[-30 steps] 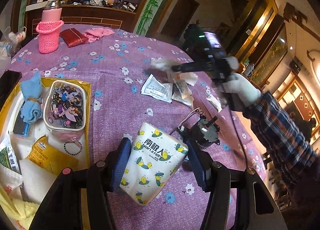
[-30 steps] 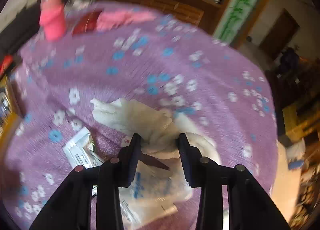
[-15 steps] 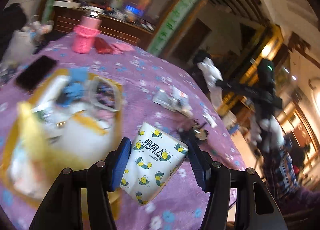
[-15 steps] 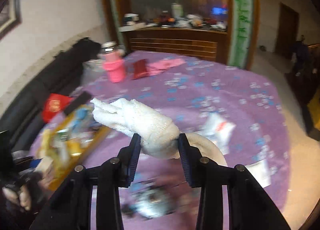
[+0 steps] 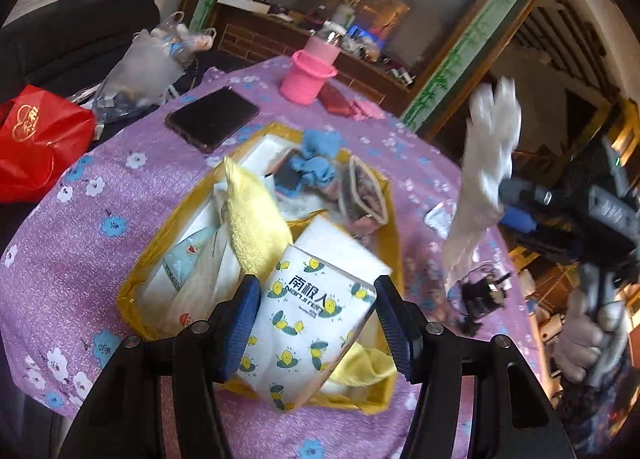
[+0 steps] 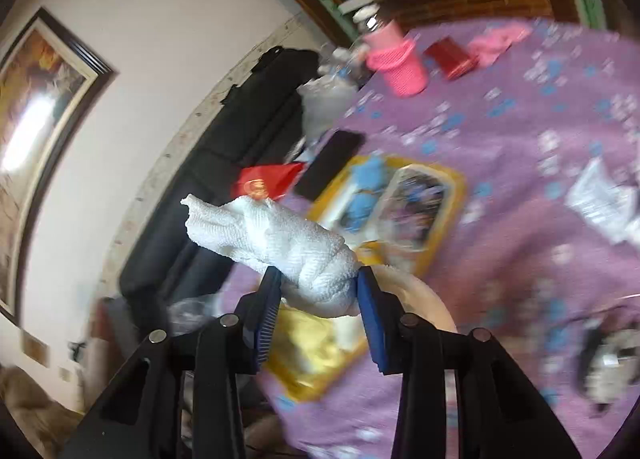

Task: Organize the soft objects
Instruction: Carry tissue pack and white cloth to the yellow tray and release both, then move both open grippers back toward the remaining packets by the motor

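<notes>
Two soft things are in the air at once, and that is my first worry. My left gripper (image 5: 316, 323) is clamped across a tissue pack (image 5: 316, 307) printed with lemons, carried low over the near end of the yellow tray (image 5: 394, 243). My right gripper (image 6: 318, 301) pinches a white knitted glove (image 6: 272, 239) at its bunched middle, the fingers of the glove flopping forward, with the tray well below and ahead of it.

The tray is already crowded — a yellow cloth (image 5: 256, 223), a blue cloth (image 5: 318, 157), a clear pouch (image 5: 364, 195) and flat packets fill most of it. If I let the pack go where it hangs, I judge it may land on the yellow cloth and tip over the rim onto the purple tablecloth (image 5: 104, 219).

The glove is limp and held by a narrow bite; a quick swing could shake it loose short of the tray, or drape it over the edge. Seen from the left wrist, the glove hangs close to the tray's right side, so both hands converging on one spot could collide. The right view is smeared — I cannot place things there finely, and a black phone (image 5: 212, 117) sits just beyond the tray.
</notes>
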The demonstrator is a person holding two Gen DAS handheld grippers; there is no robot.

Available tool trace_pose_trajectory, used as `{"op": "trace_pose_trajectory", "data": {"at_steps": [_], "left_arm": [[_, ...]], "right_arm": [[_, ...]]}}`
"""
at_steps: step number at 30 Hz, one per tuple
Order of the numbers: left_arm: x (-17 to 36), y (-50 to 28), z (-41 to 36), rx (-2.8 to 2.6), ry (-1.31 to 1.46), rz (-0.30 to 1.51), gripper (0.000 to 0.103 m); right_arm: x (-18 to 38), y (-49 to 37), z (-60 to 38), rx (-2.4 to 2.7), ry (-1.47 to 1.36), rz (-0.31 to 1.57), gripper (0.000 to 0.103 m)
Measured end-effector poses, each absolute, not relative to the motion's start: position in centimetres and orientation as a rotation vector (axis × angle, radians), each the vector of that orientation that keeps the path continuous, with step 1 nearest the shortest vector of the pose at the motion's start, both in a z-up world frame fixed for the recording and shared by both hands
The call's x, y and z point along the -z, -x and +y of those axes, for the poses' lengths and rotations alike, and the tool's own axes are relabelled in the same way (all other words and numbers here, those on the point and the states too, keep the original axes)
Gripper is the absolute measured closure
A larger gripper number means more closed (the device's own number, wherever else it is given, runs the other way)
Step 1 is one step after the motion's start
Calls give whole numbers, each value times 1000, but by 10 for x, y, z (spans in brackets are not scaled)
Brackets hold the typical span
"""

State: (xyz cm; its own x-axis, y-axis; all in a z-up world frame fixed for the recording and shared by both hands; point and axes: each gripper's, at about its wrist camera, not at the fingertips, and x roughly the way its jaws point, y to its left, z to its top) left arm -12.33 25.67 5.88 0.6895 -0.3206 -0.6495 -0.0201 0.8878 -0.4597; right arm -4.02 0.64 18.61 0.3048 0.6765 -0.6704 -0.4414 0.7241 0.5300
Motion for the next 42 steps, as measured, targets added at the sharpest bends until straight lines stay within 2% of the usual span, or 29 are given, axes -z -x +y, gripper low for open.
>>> {"op": "trace_pose_trajectory", "data": {"at_steps": [2,6,12,14,16,22,24,27,34,42], "left_arm": [[-53,120,256,138,449,805,36],[-52,122,257,122,436,793,33],[-62,136,269,110,453,748,23],[-67,143,272,97,447,729,11],[-71,147,272,78,436,708,5],[-84,153,259,-23,331,653,4],[-86,154,253,-66,282,639,4],[-90,153,237,-123,198,625,4],[-92,152,196,-101,73,646,4],[-93,147,144,-50,-23,687,4]], "right_arm": [[-178,35,29,-784,-320,1055,65],[-159,21,67,-786,-368,1133,65],[-132,0,103,-625,-192,1136,62],[-122,-7,110,-589,-152,1127,59],[-112,-11,119,-572,-104,1123,51],[-120,-6,115,-542,-72,1045,43],[-132,5,107,-554,-79,1001,31],[-153,30,88,-551,-80,906,25],[-173,89,32,-467,-53,729,22],[-169,113,-22,-399,-83,706,21]]}}
